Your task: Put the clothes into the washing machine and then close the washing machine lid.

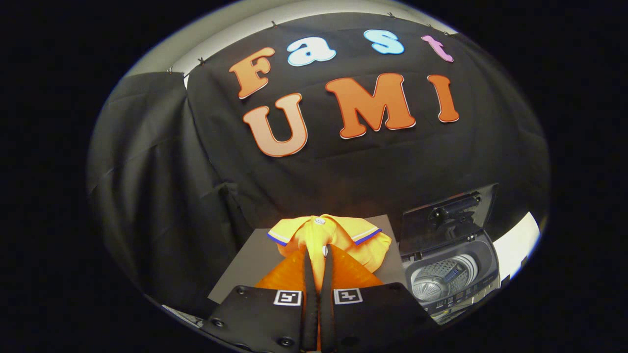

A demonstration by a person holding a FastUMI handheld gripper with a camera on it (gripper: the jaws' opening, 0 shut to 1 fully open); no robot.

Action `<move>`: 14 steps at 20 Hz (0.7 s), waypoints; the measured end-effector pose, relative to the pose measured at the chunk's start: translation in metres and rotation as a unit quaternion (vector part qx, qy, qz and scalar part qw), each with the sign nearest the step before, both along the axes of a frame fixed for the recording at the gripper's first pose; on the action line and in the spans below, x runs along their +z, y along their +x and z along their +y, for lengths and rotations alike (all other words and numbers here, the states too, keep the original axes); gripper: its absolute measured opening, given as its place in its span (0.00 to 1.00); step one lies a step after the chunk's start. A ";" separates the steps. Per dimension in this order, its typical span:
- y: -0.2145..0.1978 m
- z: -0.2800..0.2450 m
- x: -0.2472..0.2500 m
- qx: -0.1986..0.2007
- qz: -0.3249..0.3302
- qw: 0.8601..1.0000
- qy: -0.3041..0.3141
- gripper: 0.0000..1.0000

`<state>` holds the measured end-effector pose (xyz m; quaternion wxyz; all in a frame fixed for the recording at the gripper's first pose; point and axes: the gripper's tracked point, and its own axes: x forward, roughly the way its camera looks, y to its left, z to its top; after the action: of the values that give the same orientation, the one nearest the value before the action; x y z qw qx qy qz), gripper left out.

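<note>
Clothes first: the hand-held gripper [319, 257] has its fingers pinched nearly together on the yellow shirt [328, 238], which sits bunched on the grey counter [248, 267] right at the fingertips. Off to its right, the washing machine [454, 274] waits with its lid [449, 215] up and drum bare. Nothing is inside yet; dropping in and closing both remain.

Fingers [319, 255] pinch the shirt [338, 238]; washer [454, 279] at two o'clock, lid [446, 218] up, drum mouth open.

A cloth-walled booth [162, 186] with a washing machine [451, 274].
</note>
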<state>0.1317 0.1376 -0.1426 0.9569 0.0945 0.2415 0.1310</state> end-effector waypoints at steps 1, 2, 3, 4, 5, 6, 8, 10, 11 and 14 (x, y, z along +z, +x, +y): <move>-0.002 -0.019 0.010 -0.005 -0.007 1.000 0.005 0.10; -0.004 -0.038 0.018 -0.008 -0.012 1.000 0.011 0.10; -0.007 -0.058 0.029 -0.010 -0.021 1.000 0.018 0.10; -0.010 -0.077 0.035 -0.010 -0.026 0.999 0.018 0.10; -0.011 -0.098 0.041 -0.012 -0.029 0.999 0.016 0.10; -0.016 -0.119 0.047 -0.014 -0.033 0.999 0.018 0.10; -0.017 -0.159 0.053 -0.018 -0.036 0.999 0.020 0.10; -0.015 -0.194 0.052 -0.018 -0.034 0.999 0.021 0.10; -0.012 -0.210 0.048 -0.017 -0.032 0.999 0.018 0.10; 0.003 -0.252 0.018 -0.017 -0.014 1.000 0.010 0.10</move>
<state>0.1343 -0.1141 -0.1249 0.9613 0.1060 0.2247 0.1187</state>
